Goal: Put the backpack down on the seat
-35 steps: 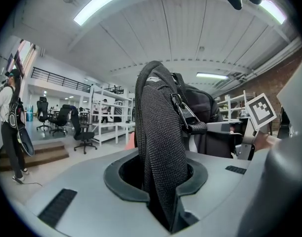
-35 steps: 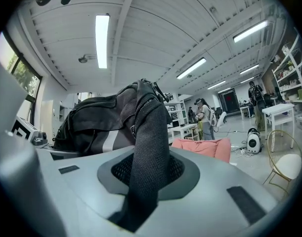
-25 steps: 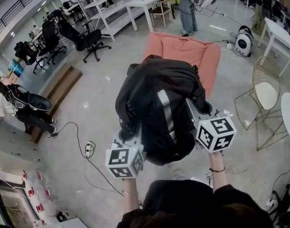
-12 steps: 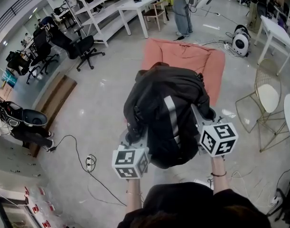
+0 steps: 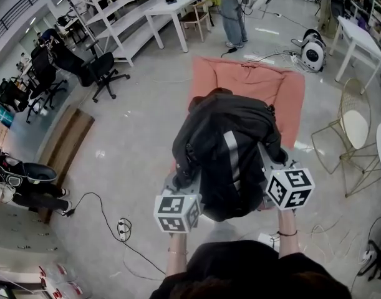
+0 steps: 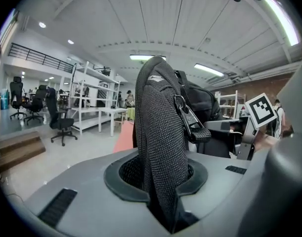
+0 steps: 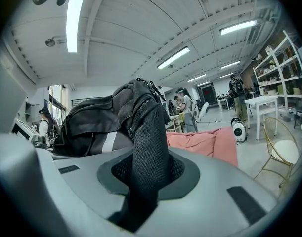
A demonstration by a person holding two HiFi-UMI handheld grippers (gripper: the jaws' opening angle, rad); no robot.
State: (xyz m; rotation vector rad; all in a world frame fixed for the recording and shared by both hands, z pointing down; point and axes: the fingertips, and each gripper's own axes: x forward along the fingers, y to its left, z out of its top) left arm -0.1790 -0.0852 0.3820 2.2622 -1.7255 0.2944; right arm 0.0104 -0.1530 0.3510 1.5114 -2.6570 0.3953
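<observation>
An office chair and a low wooden step stand at the far left of a grey floor, where a black cable trails toward the person's feet. Nearer the middle, the left tongs are pinched on a black mesh strap of the backpack; in the left gripper view the strap runs up from between the jaws of the tongs, a zip pull hanging beside it. The dark backpack, marked by a pale grey stripe, hangs between the two tools, clear of the floor, its far end overlapping the near edge of the salmon-pink seat in the head view. It is not yet lying on the cushion. The right tongs grip a second mesh strap, which the right gripper view shows clamped between the jaws, with the pink seat just behind. Farther right stand a gold wire chair and a white worktop.
</observation>
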